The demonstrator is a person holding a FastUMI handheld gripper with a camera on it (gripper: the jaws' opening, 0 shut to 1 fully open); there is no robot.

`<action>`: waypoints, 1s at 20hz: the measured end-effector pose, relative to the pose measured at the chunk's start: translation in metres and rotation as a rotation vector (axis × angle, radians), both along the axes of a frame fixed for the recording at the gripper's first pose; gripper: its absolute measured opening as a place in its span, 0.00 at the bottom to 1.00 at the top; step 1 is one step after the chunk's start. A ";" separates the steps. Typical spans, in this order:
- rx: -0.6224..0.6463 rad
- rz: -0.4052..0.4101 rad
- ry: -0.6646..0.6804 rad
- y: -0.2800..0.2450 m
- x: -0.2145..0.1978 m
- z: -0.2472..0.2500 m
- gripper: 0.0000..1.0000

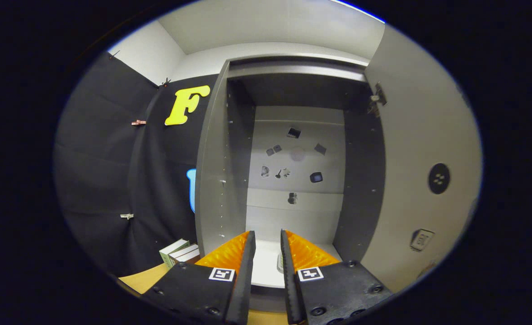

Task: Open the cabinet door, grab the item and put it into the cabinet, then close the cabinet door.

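A small pale item (pixel 280 262) lies on the white floor of the open cabinet (pixel 212 180), seen through the narrow gap between the gripper's (pixel 267 241) two fingers; it is too small and too hidden to name. The gripper points straight into the cabinet's opening, its fingers drawn close together with a slim space left between them and nothing held; each finger carries a square marker (pixel 221 274) near its base. The cabinet door (pixel 424 149) stands swung wide to the right of the fingers, its inner face turned toward the camera, a hinge (pixel 377 100) showing near its upper corner, a dark round disc (pixel 438 178) partway down and a small rectangular tag (pixel 422 239) lower still. Inside, the pale back panel (pixel 297 158) bears a scatter of small dark stickers (pixel 316 177), and the side walls are in shadow. To the left of the cabinet hangs the booth's black cloth wall (pixel 108 171), held by small clips (pixel 138 122). At its foot, beside the cabinet's left side, a couple of small boxes (pixel 178 252) rest on a tan tabletop (pixel 146 277).
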State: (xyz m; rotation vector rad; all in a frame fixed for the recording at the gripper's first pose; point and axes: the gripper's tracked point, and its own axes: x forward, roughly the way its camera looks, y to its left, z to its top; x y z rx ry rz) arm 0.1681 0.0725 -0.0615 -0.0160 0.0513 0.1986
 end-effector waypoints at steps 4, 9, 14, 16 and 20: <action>0.021 0.044 -0.017 0.006 -0.062 0.015 0.51; 0.001 -0.017 0.047 -0.040 -0.135 0.012 0.60; 0.025 0.084 0.038 -0.070 -0.192 0.030 0.87; 0.004 0.120 0.031 -0.092 -0.212 0.038 0.97; 0.132 0.224 0.024 -0.130 -0.267 0.066 0.97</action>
